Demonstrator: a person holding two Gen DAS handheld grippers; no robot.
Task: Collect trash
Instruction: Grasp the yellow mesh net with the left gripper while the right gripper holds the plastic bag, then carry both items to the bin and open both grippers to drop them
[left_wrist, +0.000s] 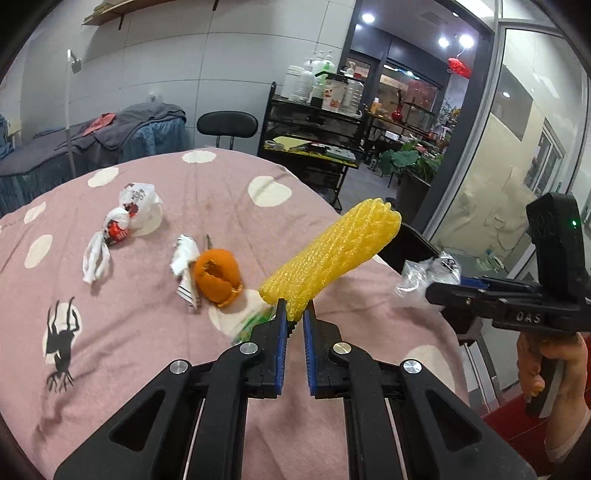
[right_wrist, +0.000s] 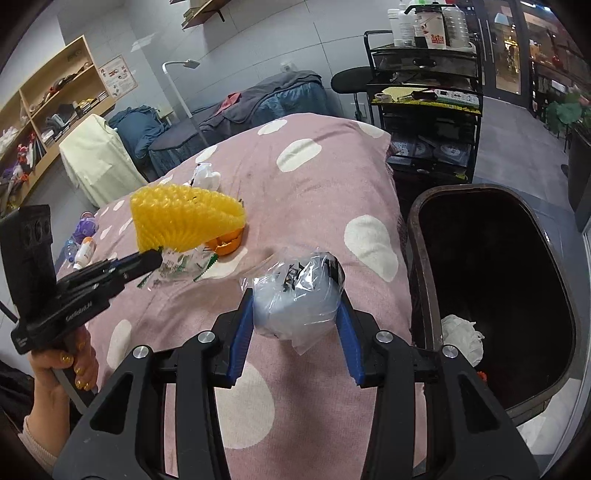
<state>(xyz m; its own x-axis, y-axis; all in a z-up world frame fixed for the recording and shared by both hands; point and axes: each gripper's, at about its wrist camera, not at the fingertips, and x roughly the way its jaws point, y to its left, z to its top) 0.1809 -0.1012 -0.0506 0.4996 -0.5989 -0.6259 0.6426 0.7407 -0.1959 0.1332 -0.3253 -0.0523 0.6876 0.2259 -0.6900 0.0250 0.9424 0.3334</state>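
- Left tongs (left_wrist: 295, 308): nearly closed, pinching the lower end of a yellow foam net sleeve (left_wrist: 332, 254); sleeve lifted clear of the worktop, slanting up and to the right.
- Right tongs (right_wrist: 297, 306): partly open, blue pads clamped on either side of a crumpled clear plastic bag (right_wrist: 299, 299) with a pale blue lump inside; bag held above the pink cloth, just beside the bin.
- Worktop (left_wrist: 155, 332): covered in pink cloth with cream dots and a black insect print.
- Orange peel (left_wrist: 217, 275): lying on the cloth near the middle, touching a crumpled white wrapper (left_wrist: 184, 266) on its left.
- White plastic bag with red print (left_wrist: 138, 210): farther left, with a twisted red-and-white wrapper (left_wrist: 110, 240) just beside it.
- Green-printed clear wrapper (right_wrist: 177, 267): flat on the cloth beneath the left tongs.
- Dark bin (right_wrist: 424, 236): standing at the worktop's right edge, open, with white crumpled paper (right_wrist: 461, 334) inside.
- Hand (right_wrist: 70, 363): gripping the left tool's handle, nails painted yellow.
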